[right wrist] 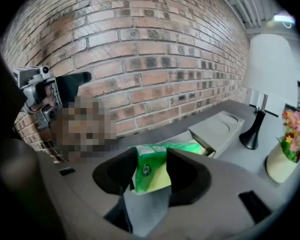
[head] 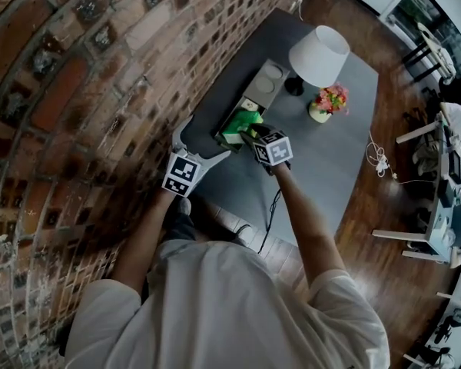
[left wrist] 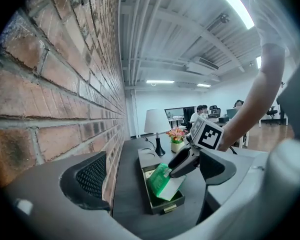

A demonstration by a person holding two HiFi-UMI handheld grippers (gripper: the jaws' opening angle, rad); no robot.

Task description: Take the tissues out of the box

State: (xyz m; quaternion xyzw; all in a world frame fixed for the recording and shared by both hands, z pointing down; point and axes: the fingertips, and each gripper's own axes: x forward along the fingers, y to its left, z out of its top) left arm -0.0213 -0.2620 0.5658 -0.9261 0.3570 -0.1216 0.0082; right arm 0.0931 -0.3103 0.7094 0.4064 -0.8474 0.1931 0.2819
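Note:
A long grey box lies on the dark table beside the brick wall, its drawer pulled open toward me. A green tissue pack stands tilted in the drawer, its upper end raised above the rim. My right gripper is shut on the pack's upper end, both pads pressing its sides. My left gripper hangs open a little left of the box near the wall, with nothing between its fingers.
A white-shaded lamp and a small pot of pink flowers stand on the table beyond the box. The brick wall runs close along the left. A cable hangs over the table's near edge.

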